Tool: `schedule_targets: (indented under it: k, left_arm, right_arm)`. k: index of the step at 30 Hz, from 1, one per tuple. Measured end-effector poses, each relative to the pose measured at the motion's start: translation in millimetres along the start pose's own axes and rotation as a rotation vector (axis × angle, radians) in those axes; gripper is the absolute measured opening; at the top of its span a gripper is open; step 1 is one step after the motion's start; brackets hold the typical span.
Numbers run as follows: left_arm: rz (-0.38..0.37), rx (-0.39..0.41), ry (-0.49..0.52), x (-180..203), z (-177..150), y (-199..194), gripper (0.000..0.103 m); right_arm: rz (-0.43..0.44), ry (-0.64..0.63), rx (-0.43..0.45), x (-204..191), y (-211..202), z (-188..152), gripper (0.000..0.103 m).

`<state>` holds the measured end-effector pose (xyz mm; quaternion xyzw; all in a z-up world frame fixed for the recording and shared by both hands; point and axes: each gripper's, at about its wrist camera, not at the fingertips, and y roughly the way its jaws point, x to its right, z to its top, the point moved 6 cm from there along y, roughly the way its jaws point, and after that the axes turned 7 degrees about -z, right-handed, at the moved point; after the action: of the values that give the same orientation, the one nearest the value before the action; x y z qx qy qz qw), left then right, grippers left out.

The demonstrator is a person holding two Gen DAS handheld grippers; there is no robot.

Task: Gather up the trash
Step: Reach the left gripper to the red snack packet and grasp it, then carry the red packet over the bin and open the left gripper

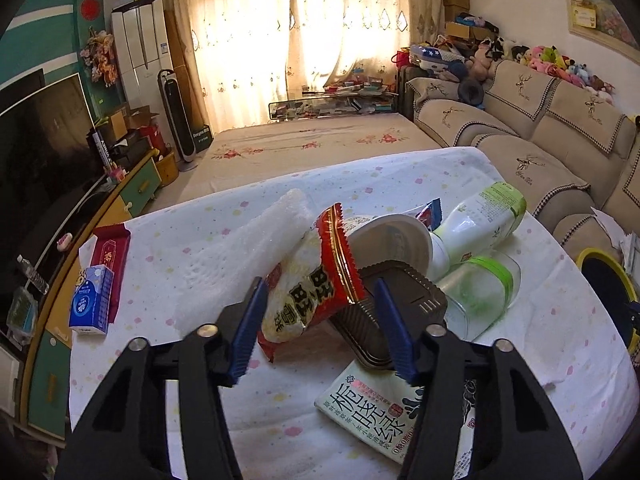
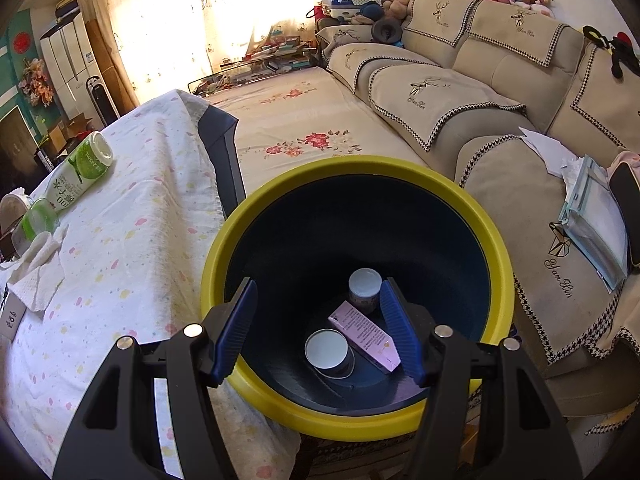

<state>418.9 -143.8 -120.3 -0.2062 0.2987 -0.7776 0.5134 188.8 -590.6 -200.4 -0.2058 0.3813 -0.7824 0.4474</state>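
Observation:
In the left wrist view my left gripper point(image 1: 320, 328) is open above a pile of trash on the cloth-covered table point(image 1: 192, 240). Between its blue fingers lie a red snack wrapper point(image 1: 312, 284) and a dark ribbed tray point(image 1: 396, 304). A paper cup point(image 1: 388, 240), a white-green bottle point(image 1: 484, 220), a clear plastic container point(image 1: 480, 292), white foam wrap point(image 1: 248, 256) and a tea carton point(image 1: 376, 412) lie around them. In the right wrist view my right gripper point(image 2: 318, 332) is open and empty over the yellow-rimmed bin point(image 2: 280, 196), which holds two cups point(image 2: 328, 350) and a pink box point(image 2: 366, 334).
A blue tissue pack point(image 1: 90, 300) and a red packet point(image 1: 110, 256) lie at the table's left edge. The bin's rim also shows at the right point(image 1: 600, 256). A beige sofa point(image 2: 500, 92) stands right of the bin. A paper towel point(image 2: 38, 276) and the bottle point(image 2: 78, 172) lie on the table.

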Motion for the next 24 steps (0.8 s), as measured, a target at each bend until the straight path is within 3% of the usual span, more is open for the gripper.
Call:
schedule_targets:
  k: [1,3,8,19,24]
  left_arm:
    - [-0.013,-0.009,-0.016,-2,-1,2,0.038]
    - [-0.044,-0.021,-0.041,-6,-3,4,0.015]
    - [-0.035,0.019,-0.010,-4,-9,-18,0.007]
    - [-0.038,0.091,0.058,30,-15,-104,0.005]
    - [-0.114,0.124,0.114,76,-13,-137,0.005]
  right_arm:
    - [0.003,0.000,0.000,-1,0,-1,0.061]
    - [0.007,-0.002,0.000,-1,-1,-1,0.061]
    - [0.013,0.004,0.004,-1,-3,0,0.061]
    - [0.036,0.011,0.020,0,-12,0,0.061]
    - [0.031,0.022,0.041,10,-22,1,0.061]
